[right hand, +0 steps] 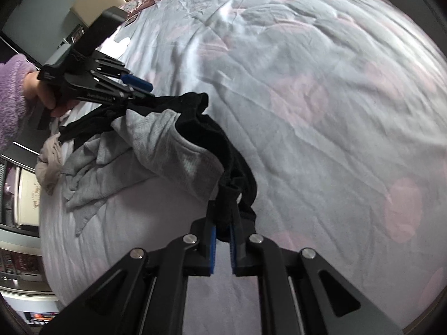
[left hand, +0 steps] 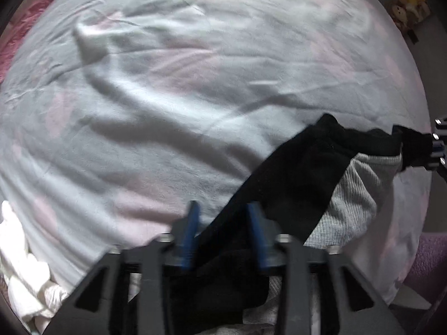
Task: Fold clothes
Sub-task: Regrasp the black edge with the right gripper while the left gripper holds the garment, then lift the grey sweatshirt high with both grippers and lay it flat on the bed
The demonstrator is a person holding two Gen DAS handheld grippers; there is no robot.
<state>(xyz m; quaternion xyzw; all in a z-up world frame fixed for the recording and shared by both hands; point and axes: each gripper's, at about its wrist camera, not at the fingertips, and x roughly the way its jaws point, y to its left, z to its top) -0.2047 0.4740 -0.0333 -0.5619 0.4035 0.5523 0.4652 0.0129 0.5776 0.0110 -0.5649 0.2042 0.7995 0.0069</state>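
A black garment (left hand: 301,167) hangs stretched between my two grippers above the bed. In the left wrist view my left gripper (left hand: 223,212) is shut on one end, and black cloth fills the gap between its blue fingers (left hand: 192,223). My right gripper (left hand: 435,145) shows at the right edge, pinching the other end. From the right wrist camera, the right gripper (right hand: 223,223) is shut on the black garment (right hand: 223,145); the left gripper (right hand: 139,88) holds the far end. A grey ribbed garment (right hand: 156,150) lies crumpled under the black one, also seen as grey ribbed cloth (left hand: 360,189).
The bed sheet (right hand: 307,83) is pale grey with pink patches and wrinkled. White clothes (left hand: 22,265) are heaped at its near left edge. A beige cloth (right hand: 49,164) lies by the grey garment. A hand (right hand: 42,92) in a purple fuzzy sleeve (right hand: 11,97) holds the left gripper. Shelves (right hand: 16,195) stand beside the bed.
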